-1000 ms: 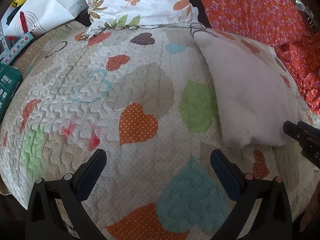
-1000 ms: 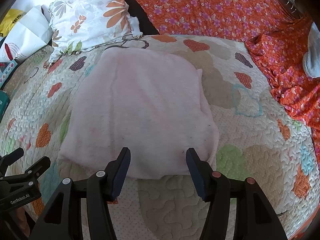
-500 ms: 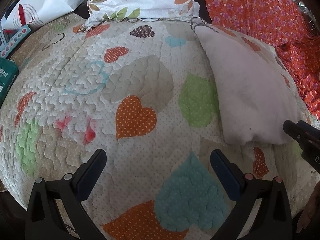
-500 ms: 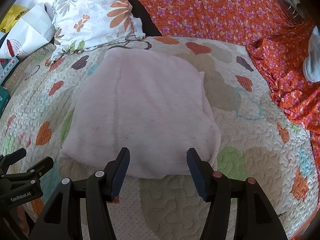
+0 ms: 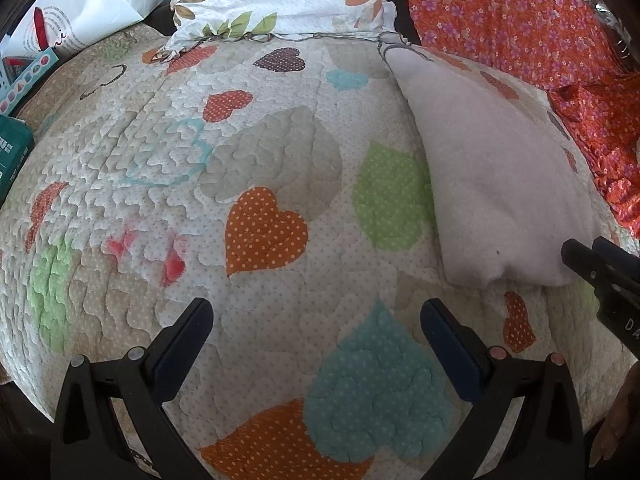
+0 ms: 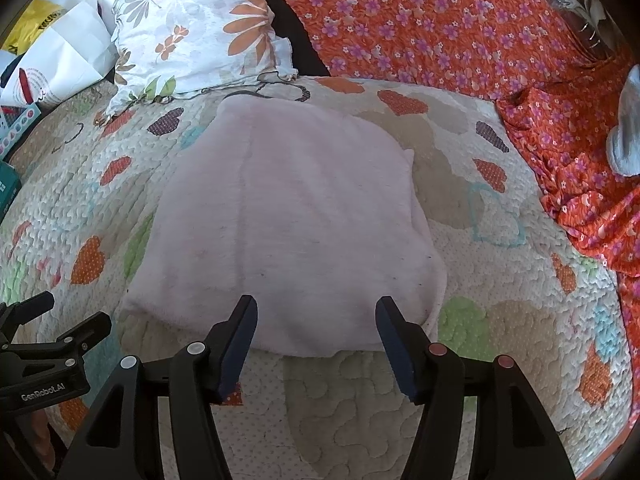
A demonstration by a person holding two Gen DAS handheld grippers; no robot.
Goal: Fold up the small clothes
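Observation:
A pale pink fleece garment (image 6: pixel 288 220) lies folded flat on the heart-patterned quilt (image 6: pixel 500 320). My right gripper (image 6: pixel 316 304) hovers just over its near edge. The jaws are opening and grip nothing; the cloth's edge shows between the fingertips, with the pads clear of it. In the left wrist view the garment (image 5: pixel 500 184) lies to the right. My left gripper (image 5: pixel 315 306) stands open over bare quilt (image 5: pixel 260 160), well left of the cloth. The right gripper's tip (image 5: pixel 592 256) shows at that view's right edge, and the left gripper (image 6: pixel 48 320) at the right wrist view's lower left.
A floral pillow (image 6: pixel 200 32) sits at the head of the bed. Orange flowered fabric (image 6: pixel 440 28) is spread along the back and right side. White and yellow bags (image 6: pixel 60 52) and a green box (image 5: pixel 12 152) sit off the left edge of the quilt.
The right gripper's jaws stand slightly wider apart than a second ago. Both hands have stayed where they were, and the garment has not moved.

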